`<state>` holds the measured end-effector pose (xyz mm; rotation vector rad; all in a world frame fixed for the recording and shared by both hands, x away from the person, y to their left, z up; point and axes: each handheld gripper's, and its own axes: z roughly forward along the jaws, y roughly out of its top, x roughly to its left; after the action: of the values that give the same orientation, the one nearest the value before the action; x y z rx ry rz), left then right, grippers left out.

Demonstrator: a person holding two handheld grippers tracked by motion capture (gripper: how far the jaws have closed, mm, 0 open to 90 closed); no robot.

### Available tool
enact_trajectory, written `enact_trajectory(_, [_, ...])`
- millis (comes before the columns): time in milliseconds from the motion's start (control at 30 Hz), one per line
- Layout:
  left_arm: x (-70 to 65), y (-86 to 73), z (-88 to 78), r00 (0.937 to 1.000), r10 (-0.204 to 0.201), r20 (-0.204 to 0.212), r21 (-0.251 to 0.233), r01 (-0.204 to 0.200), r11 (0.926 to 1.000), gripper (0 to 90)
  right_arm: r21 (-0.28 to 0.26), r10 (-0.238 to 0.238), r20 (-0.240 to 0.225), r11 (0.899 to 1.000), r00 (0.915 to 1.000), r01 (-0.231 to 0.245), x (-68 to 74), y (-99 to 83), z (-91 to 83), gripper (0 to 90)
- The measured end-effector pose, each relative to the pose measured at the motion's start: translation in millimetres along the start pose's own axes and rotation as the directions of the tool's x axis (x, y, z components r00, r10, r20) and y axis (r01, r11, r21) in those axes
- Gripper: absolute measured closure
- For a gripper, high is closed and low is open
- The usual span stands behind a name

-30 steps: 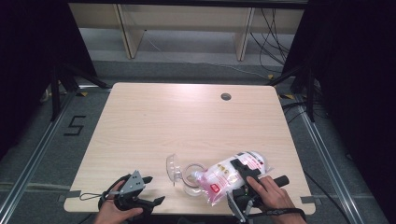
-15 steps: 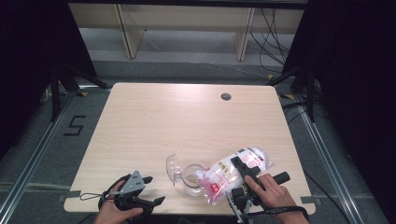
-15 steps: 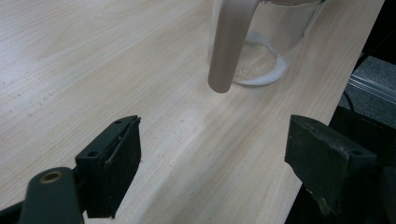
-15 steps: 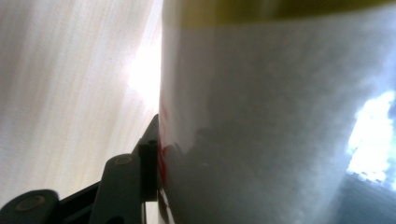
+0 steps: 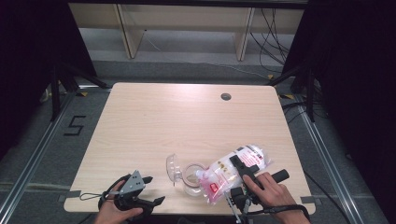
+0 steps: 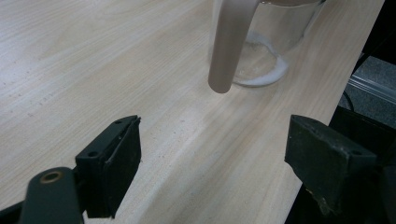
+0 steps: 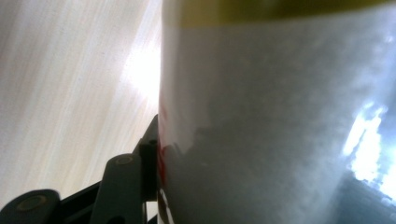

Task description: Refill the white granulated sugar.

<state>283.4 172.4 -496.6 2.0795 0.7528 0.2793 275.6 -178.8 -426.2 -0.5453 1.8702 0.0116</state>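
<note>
- Right gripper (image 5: 237, 173) clamps the bag (image 5: 233, 170), tilted mouth-down over the jar (image 5: 192, 173) at the near edge, long axis slanting left toward it
- Left gripper (image 5: 152, 191) idles wide, empty, well left

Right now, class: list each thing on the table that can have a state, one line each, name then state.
Bag: tilted over the jar, clamped by the right hand-held gripper.
Jar: upright, lid hinged open, white powder covering the bottom.
Left hand-held gripper: open, empty.
</note>
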Motion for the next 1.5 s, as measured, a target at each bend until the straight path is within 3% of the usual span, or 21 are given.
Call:
enact_trajectory(167, [-0.5, -0.2, 0.7, 1.0, -0.005, 0.001, -0.007, 0.005, 1.0, 18.2, 0.03, 0.002, 0.001, 1.0, 1.0, -0.002, 0.1, -1.0, -1.7, 49.8])
enact_trajectory(200, [-0.5, -0.3, 0.7, 1.0, -0.006, 0.002, -0.007, 0.006, 1.0, 18.2, 0.037, 0.028, -0.002, 0.999, 0.9996, -0.028, 2.1, -1.6, -2.2, 49.9])
enact_trajectory(233, [-0.5, -0.3, 0.6, 1.0, -0.007, 0.002, -0.007, 0.007, 1.0, 18.2, 0.03, 0.016, 0.0, 0.999, 0.9999, -0.016, 0.5, -1.3, -1.5, 49.9])
enact_trajectory(300, [1.0, 0.1, -0.3, 1.0, 0.009, -0.004, 0.008, -0.009, 0.9999, 18.2, 0.03, 0.037, -0.008, 0.999, 0.9993, -0.037, 1.8, -1.8, -1.6, 50.0])
enact_trajectory(333, [1.3, 0.1, -0.6, 0.9999, 0.013, -0.006, 0.012, -0.013, 0.9999, 18.2, 0.012, 0.001, -0.001, 1.0, 1.0, -0.001, 0.2, -1.9, -0.3, 50.0])
enact_trajectory(400, [1.5, 0.0, -0.6, 0.9999, 0.014, -0.006, 0.013, -0.014, 0.9998, 18.2, 0.016, -0.005, -0.004, 1.0, 1.0, 0.005, 1.0, -1.8, 0.2, 50.0])
enact_trajectory(533, [0.4, 0.0, -0.1, 1.0, 0.001, -0.002, 0.0, -0.001, 1.0, 18.2, 0.014, -0.008, -0.009, 1.0, 0.9999, 0.008, 0.4, -1.5, 0.0, 50.1])
enact_trajectory(567, [0.4, 0.0, -0.2, 1.0, 0.001, -0.003, 0.0, -0.001, 1.0, 18.2, 0.024, 0.018, -0.014, 1.0, 0.9997, -0.018, 2.5, -1.6, -0.9, 50.2])
enact_trajectory(633, [1.0, 0.0, -0.8, 0.9999, 0.01, -0.007, 0.007, -0.01, 0.9999, 18.2, 0.023, -0.006, -0.009, 1.0, 0.9999, 0.006, 0.9, -0.6, -0.6, 50.2])
enact_trajectory(667, [1.0, 0.5, -1.4, 0.9999, 0.013, -0.011, 0.014, -0.013, 0.9998, 18.2, 0.029, 0.007, -0.013, 1.0, 0.9999, -0.007, 2.2, -0.6, -0.6, 50.2])
enact_trajectory(733, [1.3, 0.1, -1.1, 0.9999, 0.014, -0.01, 0.008, -0.014, 0.9999, 18.2, 0.012, -0.03, -0.007, 0.999, 0.9995, 0.03, -0.5, -0.1, 0.7, 50.2])
enact_trajectory(767, [0.1, -0.1, -0.1, 1.0, -0.004, 0.002, -0.003, 0.004, 1.0, 18.2, 0.018, -0.004, -0.005, 1.0, 1.0, 0.004, 1.4, -0.4, 0.3, 50.3])
enact_trajectory(800, [0.5, -0.2, -0.1, 1.0, 0.001, -0.004, 0.002, -0.001, 1.0, 18.2, 0.006, -0.044, 0.0, 0.999, 0.999, 0.044, -1.2, 0.1, 0.8, 50.3])
enact_trajectory(833, [1.3, -0.1, 0.0, 0.9999, 0.011, -0.009, 0.008, -0.011, 0.9999, 18.2, 0.002, -0.046, 0.005, 0.999, 0.9989, 0.046, -1.1, 0.0, 0.9, 50.3])
enact_trajectory(1033, [-0.3, 0.3, -1.5, 1.0, -0.009, -0.004, -0.005, 0.009, 0.9999, 18.2, 0.009, -0.043, 0.008, 0.999, 0.999, 0.043, -2.3, -0.4, -0.5, 50.4])
enact_trajectory(1100, [-0.1, 0.4, -1.7, 1.0, -0.001, -0.007, -0.001, 0.001, 1.0, 18.2, 0.026, -0.01, 0.009, 1.0, 0.9999, 0.01, -0.4, -0.8, -2.1, 50.4])
enact_trajectory(1200, [1.4, 0.2, -1.3, 0.9998, 0.014, -0.013, 0.006, -0.014, 0.9999, 18.2, 0.023, -0.019, 0.013, 1.0, 0.9997, 0.018, -2.1, -1.8, -2.8, 50.5])
enact_trajectory(1300, [-0.8, 0.4, -0.9, 1.0, -0.006, -0.002, -0.01, 0.006, 0.9999, 18.2, 0.01, -0.026, 0.027, 1.0, 0.9993, 0.026, -2.8, -2.4, -2.5, 50.6])
enact_trajectory(1500, [0.2, 0.7, -1.7, 1.0, 0.002, -0.008, 0.001, -0.002, 1.0, 18.2, 0.01, -0.01, 0.015, 1.0, 0.9998, 0.01, -1.8, -2.0, -2.5, 50.7])
